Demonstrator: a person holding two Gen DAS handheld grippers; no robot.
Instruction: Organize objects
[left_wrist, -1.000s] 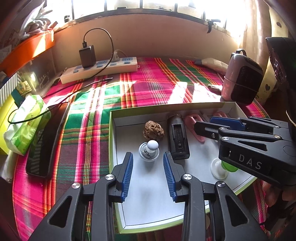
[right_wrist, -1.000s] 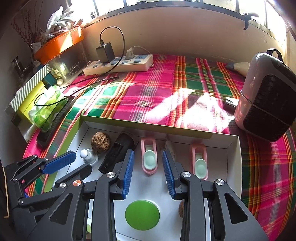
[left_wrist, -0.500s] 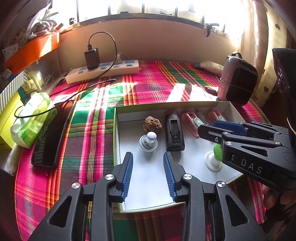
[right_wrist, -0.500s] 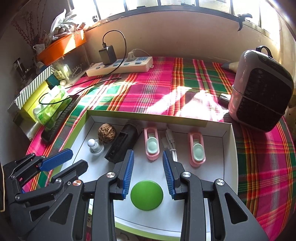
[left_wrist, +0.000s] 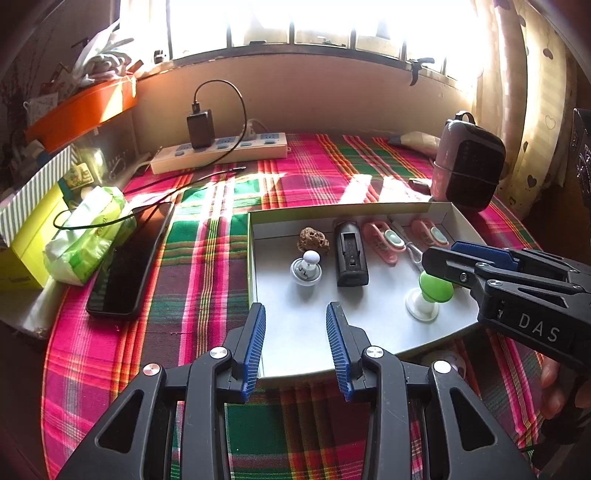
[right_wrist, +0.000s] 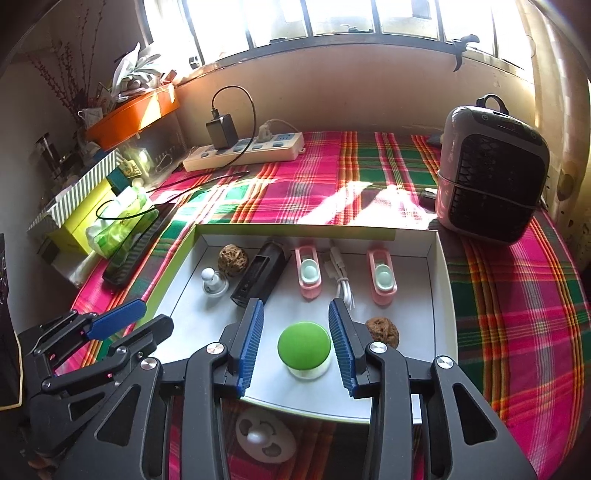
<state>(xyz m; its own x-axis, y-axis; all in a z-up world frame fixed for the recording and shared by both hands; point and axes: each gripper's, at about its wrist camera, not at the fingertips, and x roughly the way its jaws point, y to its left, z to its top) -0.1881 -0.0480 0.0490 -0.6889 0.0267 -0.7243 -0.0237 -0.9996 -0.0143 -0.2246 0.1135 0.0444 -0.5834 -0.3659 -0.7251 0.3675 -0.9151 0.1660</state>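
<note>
A shallow white box with a green rim lies on the plaid cloth. In it are two walnuts, a white knob, a black device, two pink clips, a white cable and a green-capped knob. My left gripper is open and empty above the box's near edge. My right gripper is open, its blue pads on either side of the green knob, apart from it.
A power strip with a black charger sits at the back. A phone, tissue pack and boxes are on the left. A pink heater stands at the right. A white round piece lies before the box.
Both grippers have pulled back and up from the box, so more of the table shows. Both have stayed open. The objects in the box have not moved.
</note>
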